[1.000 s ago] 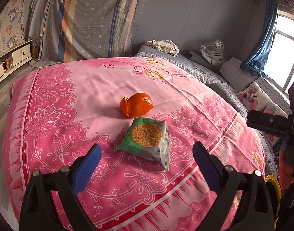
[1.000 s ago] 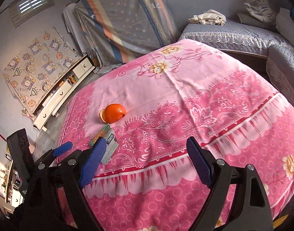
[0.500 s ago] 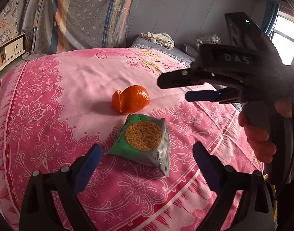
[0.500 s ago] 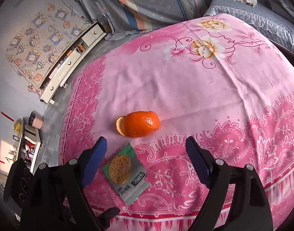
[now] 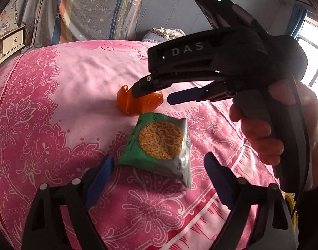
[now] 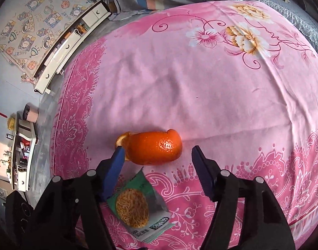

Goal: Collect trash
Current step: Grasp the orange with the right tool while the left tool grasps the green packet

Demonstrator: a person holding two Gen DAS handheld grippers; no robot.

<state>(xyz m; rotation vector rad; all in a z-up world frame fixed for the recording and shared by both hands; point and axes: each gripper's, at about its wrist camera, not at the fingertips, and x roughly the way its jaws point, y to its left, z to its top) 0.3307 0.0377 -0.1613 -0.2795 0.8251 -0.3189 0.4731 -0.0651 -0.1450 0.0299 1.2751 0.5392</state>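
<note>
Right gripper point(image 6: 156, 156) hangs with its jaws spread wide on both sides of the orange peel point(image 6: 152, 148), not yet closed on it. Left gripper point(image 5: 159, 168) is also spread, holding nothing, with the noodle packet point(image 5: 159, 143) just ahead between its fingers. Both pieces lie on the pink bedspread point(image 6: 200, 79). Nothing seems collected so far; I see no bin.

A bed with a pink flowered cover point(image 6: 200, 87) fills the room. Behind it hangs a striped curtain point(image 5: 100, 10) on a grey wall point(image 5: 169, 6). A white cabinet point(image 6: 69, 41) stands by the cartoon wallpaper point(image 6: 27, 25). Daylight enters through a window point(image 5: 313, 50) with a blue curtain point(image 5: 298, 20).
</note>
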